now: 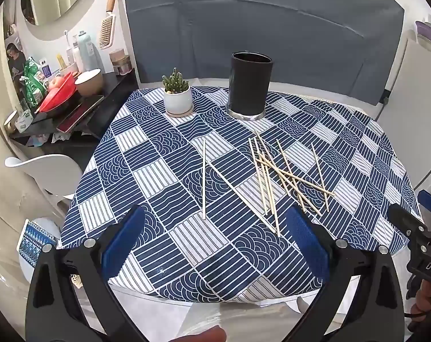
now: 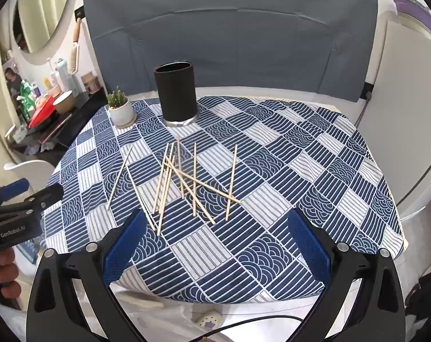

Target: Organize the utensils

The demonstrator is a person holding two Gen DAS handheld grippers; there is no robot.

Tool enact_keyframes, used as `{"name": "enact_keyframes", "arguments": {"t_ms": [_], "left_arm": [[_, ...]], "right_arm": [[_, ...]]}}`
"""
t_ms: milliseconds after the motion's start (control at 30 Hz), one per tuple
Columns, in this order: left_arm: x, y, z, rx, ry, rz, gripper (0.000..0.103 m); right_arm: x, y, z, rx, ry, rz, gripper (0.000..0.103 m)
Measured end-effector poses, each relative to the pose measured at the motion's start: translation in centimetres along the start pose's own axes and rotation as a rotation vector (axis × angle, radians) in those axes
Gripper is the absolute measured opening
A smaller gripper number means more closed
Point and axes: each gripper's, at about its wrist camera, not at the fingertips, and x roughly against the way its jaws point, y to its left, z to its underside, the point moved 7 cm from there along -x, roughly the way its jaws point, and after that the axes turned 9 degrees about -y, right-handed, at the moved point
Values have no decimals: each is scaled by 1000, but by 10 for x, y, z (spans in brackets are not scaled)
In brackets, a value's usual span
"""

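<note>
Near edge of the tabletop (image 2: 244, 270) lies bare under both wide-open tools, left tool (image 1: 215, 245) and right tool (image 2: 215, 248), so there's free passage there. Mid-tabletop, the scattered chopsticks (image 2: 184, 182) lie flat and crossed. Toward the far edge the tall black holder (image 2: 176, 94) stands upright with the small potted plant (image 2: 119, 108) near it by the far left corner, while the whole right side is open cloth.

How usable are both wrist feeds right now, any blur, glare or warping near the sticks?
Left wrist view: sharp and evenly lit, the wooden sticks crisp with only faint shadows; fisheye bends the tablecloth edges and darkens the corners. Right wrist view: equally sharp, the black cylinder holder leans from distortion, no glare on the cloth; only the round mirror at upper left looks bright.
</note>
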Motion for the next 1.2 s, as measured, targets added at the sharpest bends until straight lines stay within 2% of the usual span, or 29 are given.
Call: {"name": "enact_keyframes", "arguments": {"t_ms": [233, 1200], "left_arm": [[-3, 2, -5, 3, 21, 0, 97], [-6, 5, 5, 28, 25, 16, 97]], "right_arm": [[0, -1, 0, 1, 0, 2, 95], [-2, 5, 3, 14, 4, 4, 95]]}}
